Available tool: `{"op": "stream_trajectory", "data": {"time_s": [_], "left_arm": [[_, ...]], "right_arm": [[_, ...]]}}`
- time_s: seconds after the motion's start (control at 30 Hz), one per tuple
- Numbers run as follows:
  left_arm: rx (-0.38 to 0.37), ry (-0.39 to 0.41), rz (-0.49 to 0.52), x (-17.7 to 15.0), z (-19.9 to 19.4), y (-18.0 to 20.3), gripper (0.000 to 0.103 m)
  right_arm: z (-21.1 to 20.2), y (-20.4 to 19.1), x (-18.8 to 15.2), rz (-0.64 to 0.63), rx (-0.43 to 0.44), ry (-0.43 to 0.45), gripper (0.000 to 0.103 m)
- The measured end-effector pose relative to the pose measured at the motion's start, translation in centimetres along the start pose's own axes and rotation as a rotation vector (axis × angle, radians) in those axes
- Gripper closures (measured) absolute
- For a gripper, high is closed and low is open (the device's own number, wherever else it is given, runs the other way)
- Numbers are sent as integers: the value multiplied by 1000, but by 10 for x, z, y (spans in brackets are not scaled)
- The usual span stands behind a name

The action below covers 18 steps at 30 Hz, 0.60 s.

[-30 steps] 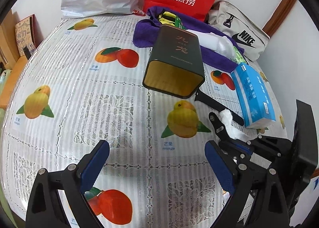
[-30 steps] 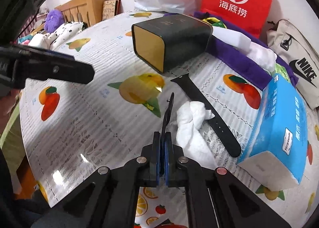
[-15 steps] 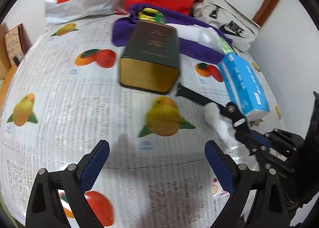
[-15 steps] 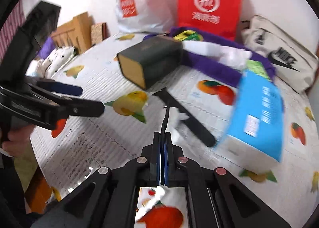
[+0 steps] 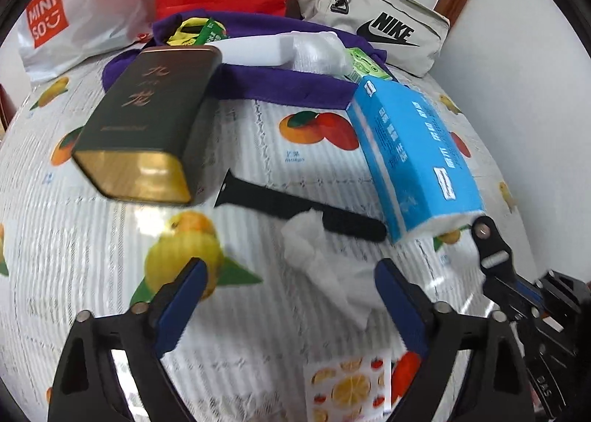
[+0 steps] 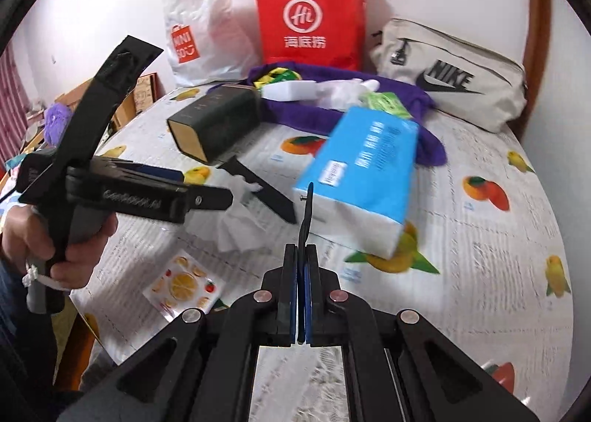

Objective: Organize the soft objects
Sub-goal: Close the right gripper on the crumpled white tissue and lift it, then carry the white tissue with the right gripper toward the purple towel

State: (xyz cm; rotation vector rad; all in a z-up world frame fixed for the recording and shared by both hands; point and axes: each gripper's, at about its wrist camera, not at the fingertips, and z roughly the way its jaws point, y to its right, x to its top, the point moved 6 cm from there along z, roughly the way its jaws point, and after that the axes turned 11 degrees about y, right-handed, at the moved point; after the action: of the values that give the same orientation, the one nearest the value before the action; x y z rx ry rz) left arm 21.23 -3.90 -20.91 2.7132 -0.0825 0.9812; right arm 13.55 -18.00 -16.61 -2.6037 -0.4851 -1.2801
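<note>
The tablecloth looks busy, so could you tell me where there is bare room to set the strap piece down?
Bare cloth lies left of the dark tin, toward the Miniso bag, and right of the blue tissue pack, below the Nike pouch. The middle is crowded: black strap, crumpled tissue, purple towel.

Table under a white lace-pattern cloth printed with fruit (image 5: pixel 258 133), dark green rectangular tin with gold end (image 5: pixel 144 133) lying far left, black strap (image 5: pixel 295 206) and crumpled white tissue (image 5: pixel 317 255) centre, blue tissue pack (image 5: pixel 410 148) right, purple towel (image 5: pixel 280 84) far, fruit sticker sheet (image 5: pixel 347 388) near.
</note>
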Motion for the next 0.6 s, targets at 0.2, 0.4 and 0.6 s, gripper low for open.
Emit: {"op": "stream_trajectory", "data": {"time_s": [0.2,0.4,0.6], "left_arm": [[39,-21,44,-5,22,10,32],[122,24,160,-4,28,18,53],[62,4,129,0,23,14,81]], "right_arm": [[2,23,-8,59,-22,-6,100],[4,33,-14,92,-29,-9,100],[1,38,-15,115,-31,-7,100]]}}
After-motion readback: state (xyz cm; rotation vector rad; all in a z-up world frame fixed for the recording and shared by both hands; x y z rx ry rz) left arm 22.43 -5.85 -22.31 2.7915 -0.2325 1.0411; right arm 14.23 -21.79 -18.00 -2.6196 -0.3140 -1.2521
